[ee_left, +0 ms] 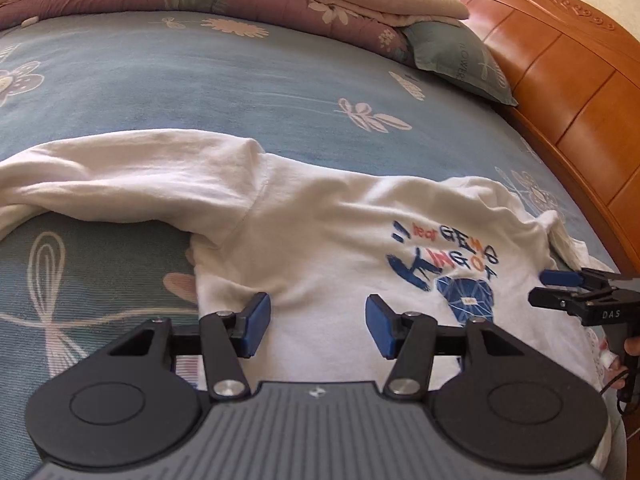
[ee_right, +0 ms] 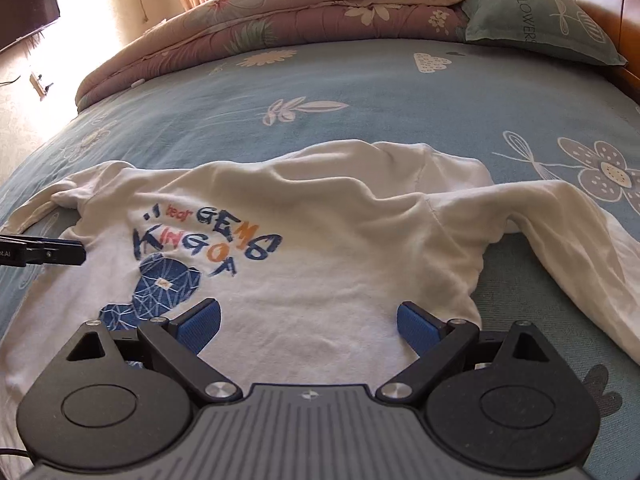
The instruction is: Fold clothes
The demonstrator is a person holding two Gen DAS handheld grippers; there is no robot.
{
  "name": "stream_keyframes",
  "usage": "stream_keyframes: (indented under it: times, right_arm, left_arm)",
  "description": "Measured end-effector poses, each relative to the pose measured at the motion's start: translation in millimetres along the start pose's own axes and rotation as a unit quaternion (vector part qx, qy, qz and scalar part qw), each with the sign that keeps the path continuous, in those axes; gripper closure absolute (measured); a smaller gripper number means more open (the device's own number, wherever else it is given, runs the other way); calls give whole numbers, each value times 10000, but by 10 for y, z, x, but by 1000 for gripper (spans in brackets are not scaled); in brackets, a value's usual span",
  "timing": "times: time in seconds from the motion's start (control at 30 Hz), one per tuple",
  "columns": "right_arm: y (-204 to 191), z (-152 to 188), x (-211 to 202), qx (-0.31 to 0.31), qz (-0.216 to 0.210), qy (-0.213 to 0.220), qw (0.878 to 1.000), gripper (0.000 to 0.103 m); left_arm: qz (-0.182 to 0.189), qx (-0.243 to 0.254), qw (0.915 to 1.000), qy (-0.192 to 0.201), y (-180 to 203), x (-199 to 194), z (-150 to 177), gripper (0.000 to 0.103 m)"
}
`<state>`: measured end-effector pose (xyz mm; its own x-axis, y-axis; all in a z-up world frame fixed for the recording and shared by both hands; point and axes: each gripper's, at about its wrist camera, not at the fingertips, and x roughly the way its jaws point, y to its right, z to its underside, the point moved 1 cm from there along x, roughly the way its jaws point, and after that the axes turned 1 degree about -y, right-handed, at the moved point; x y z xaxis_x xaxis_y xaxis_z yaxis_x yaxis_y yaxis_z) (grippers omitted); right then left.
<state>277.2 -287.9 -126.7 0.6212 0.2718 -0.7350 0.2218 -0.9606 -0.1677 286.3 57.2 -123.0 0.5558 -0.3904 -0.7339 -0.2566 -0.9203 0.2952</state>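
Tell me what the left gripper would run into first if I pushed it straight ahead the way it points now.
Most likely the white shirt: the left gripper, jaws open, hovers over the shirt's body, aimed across it. How high it hovers is unclear; past the shirt lies bare blue bedsheet.

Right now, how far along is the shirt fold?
Done: the white shirt lies spread print-up on the bed. In hand: nothing; the left tongs and right tongs hover open over its lower part. Left: everything; the long sleeve is still stretched out and no fold shows.
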Motion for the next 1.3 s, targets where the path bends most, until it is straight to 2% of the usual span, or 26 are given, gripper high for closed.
stream_keyframes:
  times: [0.07,0.17,0.23,0.37,0.47,0.53,0.7,0.9,0.97,1.03,1.17,1.23,1.3]
  right_arm:
    - [132,48,-53,138,78,83,9998,5]
    - [256,132,-150,445,-109,148,9988,3]
    - [245,172,-162,498,-129,126,9986,0]
    - [121,175,-103,297,192,18,9994,0]
    - [32,184,-53,7,414,-50,9991,0]
    - [24,190,-74,-64,412,-83,9991,0]
    - [289,304,-476,682,-61,52,9976,0]
    - [988,722,-1106,1788,231,538,9821,0]
    - [1355,921,-1275,2528,256,775,9641,0]
    - [1713,1117,-1375,3314,168,1068,9373,0]
    - [2256,1446,-1492,4438,-496,1987,8724,0]
    - [2350,1454,-1508,4596,-299,2257,8584,0]
    - [2408,1403,-1489,4694,-40,2359,8509,0]
  left_arm:
    - [-103,-159,9998,53,-72,24,-35,51]
    - [-189,-345,9992,111,-132,47,-81,51]
    - [-41,-312,9995,83,-32,23,-88,51]
    - [326,-103,9994,81,233,-84,-61,47]
    - [406,-55,9992,28,377,-146,15,46]
    - [470,-100,9988,-38,444,-159,72,46]
    - [576,-112,9981,-168,570,-125,203,45]
    - [702,-127,9969,-325,723,-86,361,43]
    - [747,-158,9964,-357,757,-70,401,42]
    - [802,-258,9959,-336,746,-46,407,36]
    - [857,-409,9950,-310,720,-24,407,34]
    - [876,-456,9947,-298,708,-20,408,34]
    - [903,-521,9941,-289,693,-21,408,34]
